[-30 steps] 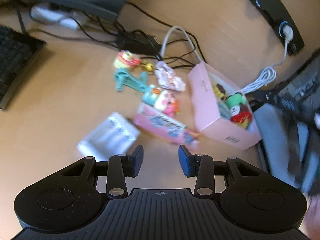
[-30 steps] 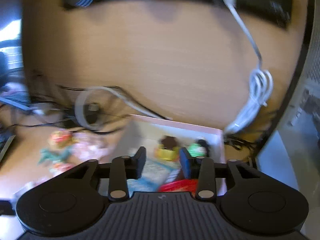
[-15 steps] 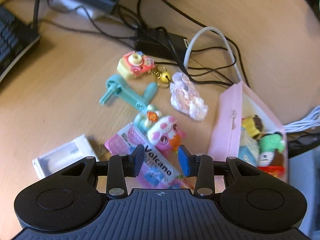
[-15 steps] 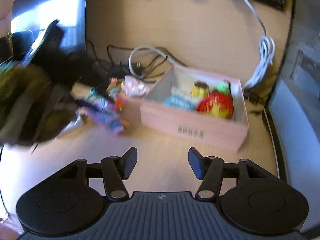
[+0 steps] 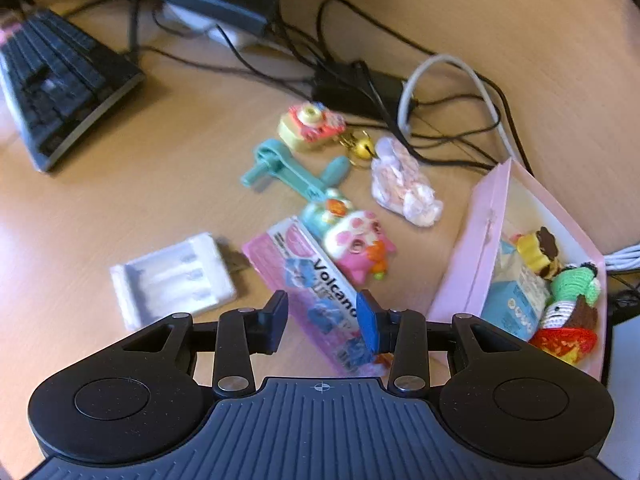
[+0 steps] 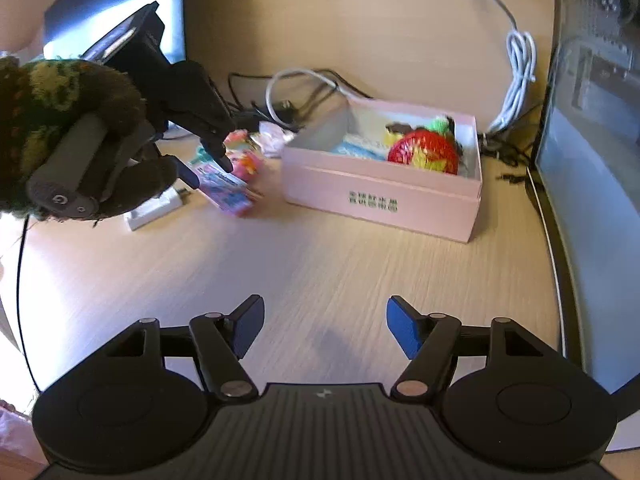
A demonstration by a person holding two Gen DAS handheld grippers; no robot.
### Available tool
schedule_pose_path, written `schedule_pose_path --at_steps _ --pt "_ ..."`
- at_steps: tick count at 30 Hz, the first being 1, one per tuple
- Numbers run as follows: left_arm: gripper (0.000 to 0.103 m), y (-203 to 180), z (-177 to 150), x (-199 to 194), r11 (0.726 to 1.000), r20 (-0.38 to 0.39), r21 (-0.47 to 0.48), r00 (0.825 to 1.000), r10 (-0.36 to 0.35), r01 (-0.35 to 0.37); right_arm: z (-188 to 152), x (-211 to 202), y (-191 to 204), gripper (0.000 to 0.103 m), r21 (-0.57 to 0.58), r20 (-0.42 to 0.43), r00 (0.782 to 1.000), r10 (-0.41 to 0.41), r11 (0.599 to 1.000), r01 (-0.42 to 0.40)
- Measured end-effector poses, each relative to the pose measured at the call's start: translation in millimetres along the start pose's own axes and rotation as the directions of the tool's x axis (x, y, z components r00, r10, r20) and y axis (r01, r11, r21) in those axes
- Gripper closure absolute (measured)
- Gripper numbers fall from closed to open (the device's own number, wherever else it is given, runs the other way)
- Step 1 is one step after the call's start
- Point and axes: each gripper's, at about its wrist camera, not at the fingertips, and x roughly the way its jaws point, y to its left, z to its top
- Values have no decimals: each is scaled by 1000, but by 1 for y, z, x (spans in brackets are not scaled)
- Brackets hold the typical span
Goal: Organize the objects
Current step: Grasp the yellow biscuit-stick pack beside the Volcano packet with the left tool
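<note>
1. The left gripper [image 5: 322, 322] hangs over one pink packet [image 5: 316, 296] printed "Volcano"; its jaws stand apart on either side of the packet, and whether they touch it I cannot tell.
2. The right gripper [image 6: 325, 330] hovers over bare desk [image 6: 320, 264], jaws wide and holding nothing.
3. One pink box [image 6: 380, 196] sits open on the desk, to the right of the loose toys. Inside I count four things: a blue carton [image 5: 516, 300], a yellow-and-brown toy [image 5: 538, 252], a green knitted toy [image 5: 576, 284] and a red knitted strawberry [image 6: 424, 152].
4. Loose on the desk beside the packet lie five more things: a pink rabbit toy [image 5: 356, 248] touching the packet, a teal clip [image 5: 292, 172], a small toy camera [image 5: 310, 126] with a gold bell (blurred), a pale wrapped bundle [image 5: 404, 188] and a white plastic tray [image 5: 172, 280].
5. One black keyboard [image 5: 60, 84] lies at far left, with dark cables [image 5: 440, 100] trailing behind the toys.
</note>
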Motion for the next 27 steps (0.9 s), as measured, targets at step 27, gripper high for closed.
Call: schedule_pose_path --at_steps 27 --pt "59 -54 22 67 978 63 200 997 51 -63 -31 -3 2 23 26 -105 993 -56 998 59"
